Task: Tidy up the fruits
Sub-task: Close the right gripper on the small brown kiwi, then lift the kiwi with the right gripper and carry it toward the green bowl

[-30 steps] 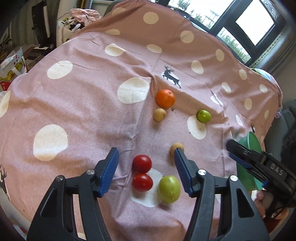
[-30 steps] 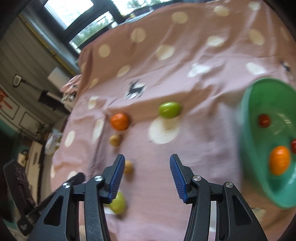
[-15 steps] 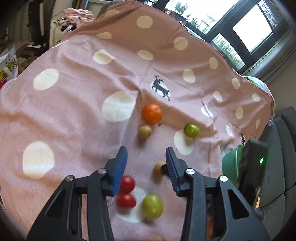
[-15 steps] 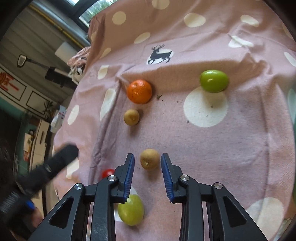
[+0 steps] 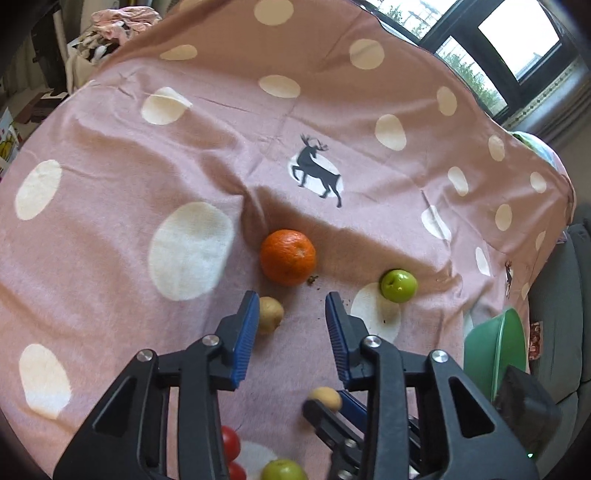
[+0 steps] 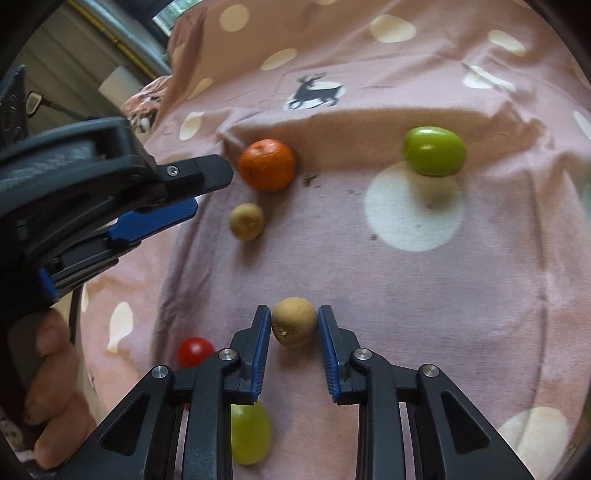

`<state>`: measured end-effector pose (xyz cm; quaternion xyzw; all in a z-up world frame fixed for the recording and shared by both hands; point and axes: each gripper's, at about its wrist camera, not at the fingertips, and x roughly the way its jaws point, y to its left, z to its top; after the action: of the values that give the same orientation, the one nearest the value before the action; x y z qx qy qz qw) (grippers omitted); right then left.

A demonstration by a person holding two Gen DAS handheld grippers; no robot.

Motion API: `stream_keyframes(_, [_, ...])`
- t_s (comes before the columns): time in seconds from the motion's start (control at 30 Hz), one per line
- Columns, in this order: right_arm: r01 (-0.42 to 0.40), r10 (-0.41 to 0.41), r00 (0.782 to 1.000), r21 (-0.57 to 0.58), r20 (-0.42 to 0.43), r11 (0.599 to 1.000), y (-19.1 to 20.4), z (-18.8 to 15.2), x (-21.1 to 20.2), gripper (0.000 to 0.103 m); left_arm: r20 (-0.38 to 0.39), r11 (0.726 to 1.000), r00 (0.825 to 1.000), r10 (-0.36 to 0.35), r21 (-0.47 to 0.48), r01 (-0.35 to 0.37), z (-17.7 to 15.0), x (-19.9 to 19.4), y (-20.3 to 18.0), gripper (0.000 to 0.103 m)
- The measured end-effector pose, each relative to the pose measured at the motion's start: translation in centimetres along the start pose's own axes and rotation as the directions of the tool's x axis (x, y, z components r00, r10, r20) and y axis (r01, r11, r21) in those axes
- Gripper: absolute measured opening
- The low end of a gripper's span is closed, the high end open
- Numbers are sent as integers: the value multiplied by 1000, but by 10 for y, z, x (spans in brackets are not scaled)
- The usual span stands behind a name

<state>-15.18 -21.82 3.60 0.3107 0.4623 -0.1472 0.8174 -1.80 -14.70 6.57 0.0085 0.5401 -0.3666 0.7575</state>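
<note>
The right gripper is clamped on a small brown fruit, round, dull and rough-skinned, with a pale speck low on its side; its blue pads press both flanks. This fruit sits on the cloth, nearer the camera than the orange, which serves as landmark. The left gripper has just been narrowing its jaws; they stand apart with nothing pressed between them, a second brown fruit just beside the left pad, directly below the orange.

The surface is a pink cloth with cream dots and a black deer print beyond the orange. Dark-framed windows lie behind, and a pile of laundry off to the far left.

Counted: one orange, two brown fruits, three green fruits, one right of the orange, two near the grippers; two red tomatoes in the left view. One green bowl sits far right of the orange.
</note>
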Motion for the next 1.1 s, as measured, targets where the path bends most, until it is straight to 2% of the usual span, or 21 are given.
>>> stream_keyframes(0.07, [6,-6,1000,19,6,1000,-6,1,-4,28,-19,1000,1000,-5,7,5,0,7,-2,33])
stream_keyframes(0.2, [2,-5,999,59,43,998,-20,0,-18,28,-26,998,998,52,19,-52,-1,18,-1,31])
stream_keyframes(0.47, [-17,8,996,103,91,995,-35,-5,-40,28,9,993,994,111,39,-112,-2,21,-1,31])
stream_keyframes(0.6, [-11,0,995,111,100,994,-35,-6,-43,28,5,996,996,85,26,-85,-2,19,1,31])
stream_keyframes(0.7, [-15,4,995,110,104,994,-35,-6,-45,28,21,994,995,101,30,-101,-2,16,-1,31])
stream_keyframes(1.1, [-20,6,994,122,112,992,-40,-5,-51,28,-33,993,993,116,28,-115,-5,38,0,30])
